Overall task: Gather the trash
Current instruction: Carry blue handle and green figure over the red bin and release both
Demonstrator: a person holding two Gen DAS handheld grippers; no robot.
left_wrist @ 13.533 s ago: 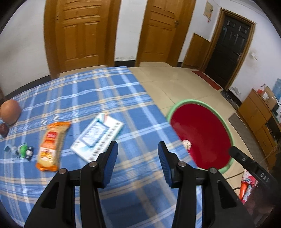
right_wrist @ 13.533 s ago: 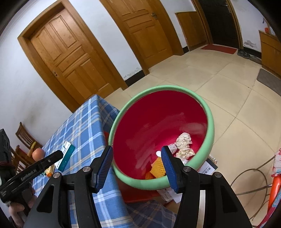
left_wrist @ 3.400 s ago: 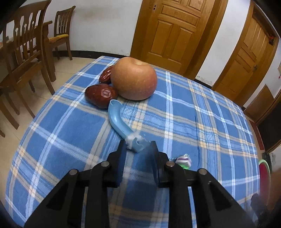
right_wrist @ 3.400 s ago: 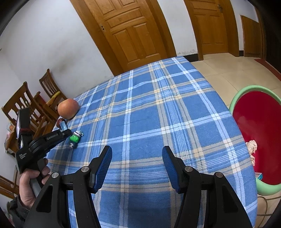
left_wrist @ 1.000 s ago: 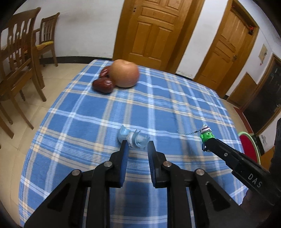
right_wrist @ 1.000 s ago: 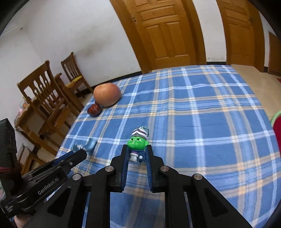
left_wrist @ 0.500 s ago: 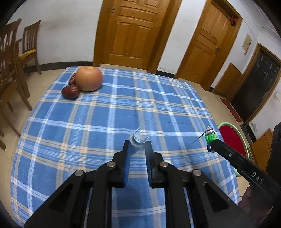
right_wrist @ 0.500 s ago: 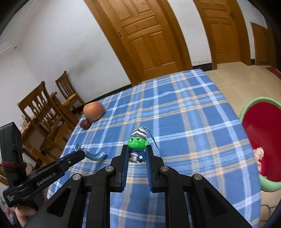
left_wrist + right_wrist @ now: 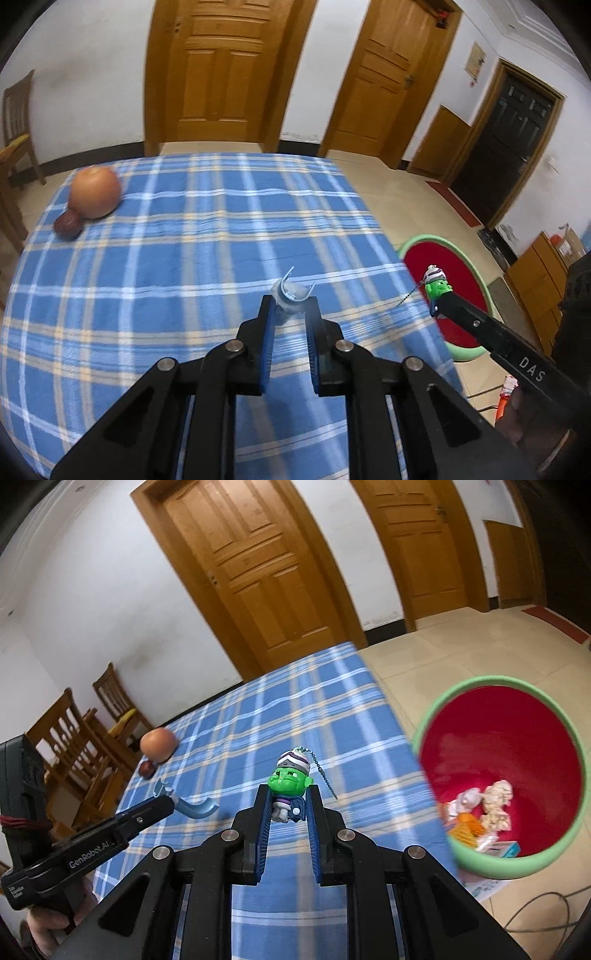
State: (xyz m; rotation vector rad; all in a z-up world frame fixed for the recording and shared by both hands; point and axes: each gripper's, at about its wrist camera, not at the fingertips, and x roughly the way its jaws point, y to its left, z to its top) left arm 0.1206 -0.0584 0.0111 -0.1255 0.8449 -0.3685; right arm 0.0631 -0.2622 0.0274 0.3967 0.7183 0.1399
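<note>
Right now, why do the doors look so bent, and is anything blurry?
Left wrist view: the fisheye lens bows the doors and darkens the corners; the tablecloth is slightly smeared. Right wrist view: the same bending tilts the door; the green toy is sharp, the bin's rim blurred.

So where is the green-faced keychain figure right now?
The keychain figure is clamped in the right gripper, held above the blue plaid tablecloth near its edge, with the red bin to its right.

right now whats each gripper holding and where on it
Left gripper pinches the blue plastic scoop at one end; right gripper clamps the green toy keychain by its body.
</note>
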